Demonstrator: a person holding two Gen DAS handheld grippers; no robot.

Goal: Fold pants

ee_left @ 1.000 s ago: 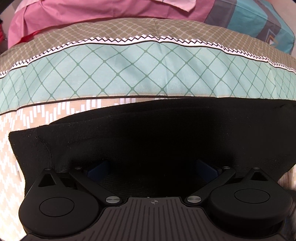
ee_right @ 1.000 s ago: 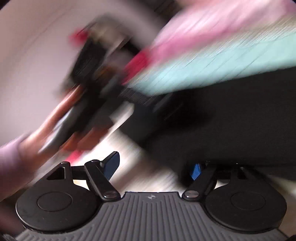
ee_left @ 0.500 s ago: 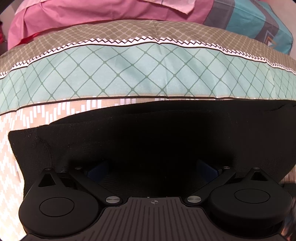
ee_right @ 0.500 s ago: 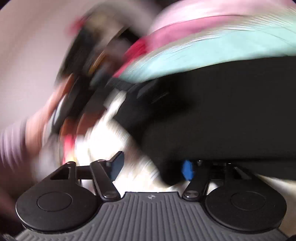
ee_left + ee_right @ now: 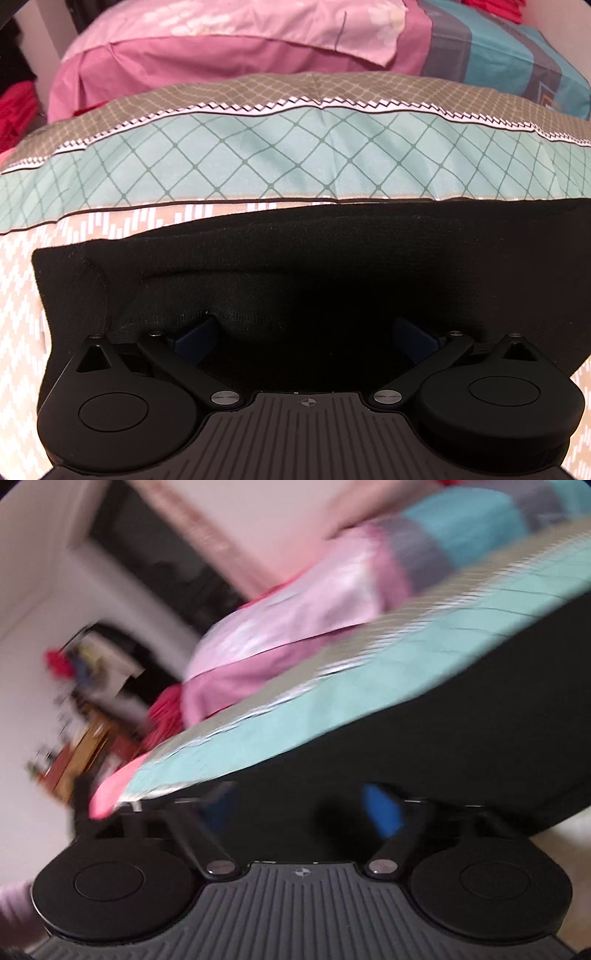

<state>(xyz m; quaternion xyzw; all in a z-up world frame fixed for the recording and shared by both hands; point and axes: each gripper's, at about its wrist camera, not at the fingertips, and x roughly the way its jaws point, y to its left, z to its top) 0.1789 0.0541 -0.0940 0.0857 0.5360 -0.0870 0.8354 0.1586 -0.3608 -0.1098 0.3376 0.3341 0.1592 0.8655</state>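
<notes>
Black pants lie flat on a patterned bedspread, folded over so a doubled edge shows at the left. My left gripper is open, its blue pads spread wide and resting low on the black cloth. In the blurred, tilted right wrist view the pants fill the right side. My right gripper is open over their edge, with blue pads wide apart and nothing between them.
Pink and purple pillows and a teal-grey pillow lie at the far side of the bed. The right wrist view shows a white wall, a dark doorway and cluttered furniture left of the bed.
My right gripper has swung across over the pants, so black cloth now lies under both fingers. The person's arm has left that view. The left gripper has lifted or tilted slightly.
</notes>
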